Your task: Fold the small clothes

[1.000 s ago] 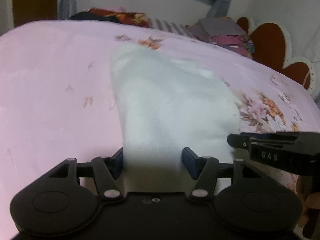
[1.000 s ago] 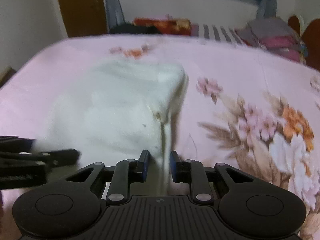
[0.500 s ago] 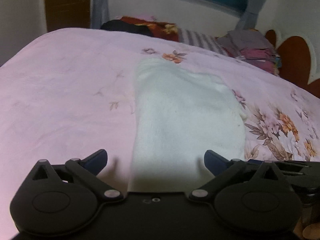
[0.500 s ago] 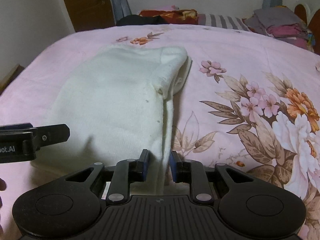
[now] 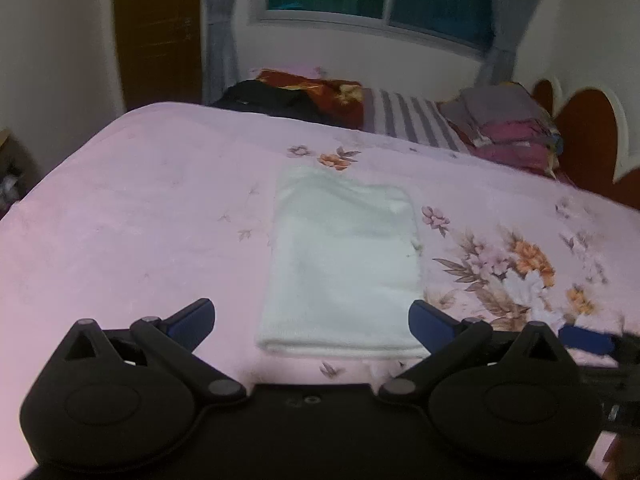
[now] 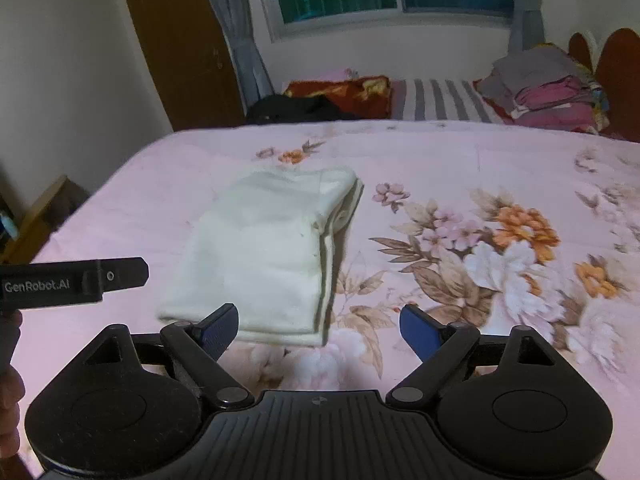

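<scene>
A white knitted garment (image 5: 340, 264) lies folded into a flat rectangle on the pink floral bedspread (image 5: 132, 220); the right wrist view shows its stacked layers along the right edge (image 6: 260, 256). My left gripper (image 5: 312, 318) hovers above its near edge, open wide, touching nothing. My right gripper (image 6: 320, 328) hangs over the garment's near right corner; its jaws are opening and stand apart from the cloth, with nothing held. The left gripper's finger (image 6: 108, 276) pokes in at the left of the right wrist view.
Beyond the bedspread's far edge lie a black garment (image 5: 276, 100), a red patterned pillow (image 5: 320, 88), a striped sheet (image 5: 412, 120) and a stack of folded clothes (image 5: 508, 124). A brown headboard (image 5: 592, 128) rises at the right, a wooden door (image 5: 156, 32) at the left.
Both grippers let go of the white garment and pulled up and back from it. The left opened first, the right only in the last half second. The garment now lies flat.
</scene>
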Available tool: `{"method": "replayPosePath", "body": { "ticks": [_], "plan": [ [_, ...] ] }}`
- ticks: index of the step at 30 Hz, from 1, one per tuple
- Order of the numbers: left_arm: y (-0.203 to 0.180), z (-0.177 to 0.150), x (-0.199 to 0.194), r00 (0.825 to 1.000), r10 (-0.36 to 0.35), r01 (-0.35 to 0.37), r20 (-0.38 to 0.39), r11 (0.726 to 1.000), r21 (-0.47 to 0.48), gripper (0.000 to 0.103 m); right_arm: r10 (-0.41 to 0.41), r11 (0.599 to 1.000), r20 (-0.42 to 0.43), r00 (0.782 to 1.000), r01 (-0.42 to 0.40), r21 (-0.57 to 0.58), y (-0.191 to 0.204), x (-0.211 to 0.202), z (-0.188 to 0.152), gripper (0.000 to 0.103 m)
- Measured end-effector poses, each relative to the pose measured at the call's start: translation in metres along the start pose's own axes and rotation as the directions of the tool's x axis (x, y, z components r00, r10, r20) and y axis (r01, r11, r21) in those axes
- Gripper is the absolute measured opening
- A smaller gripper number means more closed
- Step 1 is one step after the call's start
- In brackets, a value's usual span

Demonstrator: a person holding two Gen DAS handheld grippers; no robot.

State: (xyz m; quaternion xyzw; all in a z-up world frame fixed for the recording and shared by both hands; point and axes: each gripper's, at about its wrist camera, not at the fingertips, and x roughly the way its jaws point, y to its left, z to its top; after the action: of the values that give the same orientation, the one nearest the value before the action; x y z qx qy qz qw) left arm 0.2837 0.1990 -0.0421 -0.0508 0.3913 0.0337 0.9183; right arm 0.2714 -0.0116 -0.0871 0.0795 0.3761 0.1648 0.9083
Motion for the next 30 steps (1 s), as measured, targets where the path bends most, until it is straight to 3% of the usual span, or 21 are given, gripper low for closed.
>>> {"method": "replayPosePath", "body": {
  "ticks": [9,12,16,21,30],
  "plan": [
    [-0.003,-0.013,-0.084,0.994,0.067,-0.062,0.086,0.997,-0.054,0.102,-0.066,0.996,0.099,0.993,0.071,-0.051,0.016,-0.095,-0.007,0.089],
    [-0.008,-0.018,-0.11,0.986,0.104,-0.101,0.132,0.995,-0.026,0.102,-0.107,0.99,0.189,0.976,0.122,-0.073,0.03,-0.129,-0.008,0.103],
    [-0.01,-0.022,-0.137,0.984,0.092,-0.091,0.153,0.996,-0.015,0.102,-0.12,0.982,0.282,0.952,0.154,-0.105,0.048,-0.166,-0.012,0.103],
    [-0.014,-0.027,-0.158,0.979,0.088,-0.09,0.183,0.996,-0.002,0.102,-0.108,0.987,0.318,0.942,0.14,-0.08,0.052,-0.185,-0.016,0.103],
    [-0.013,-0.031,-0.164,0.978,0.106,-0.108,0.181,0.994,0.001,0.102,-0.082,0.993,0.307,0.948,0.105,-0.06,0.054,-0.192,-0.019,0.103]
  ]
}}
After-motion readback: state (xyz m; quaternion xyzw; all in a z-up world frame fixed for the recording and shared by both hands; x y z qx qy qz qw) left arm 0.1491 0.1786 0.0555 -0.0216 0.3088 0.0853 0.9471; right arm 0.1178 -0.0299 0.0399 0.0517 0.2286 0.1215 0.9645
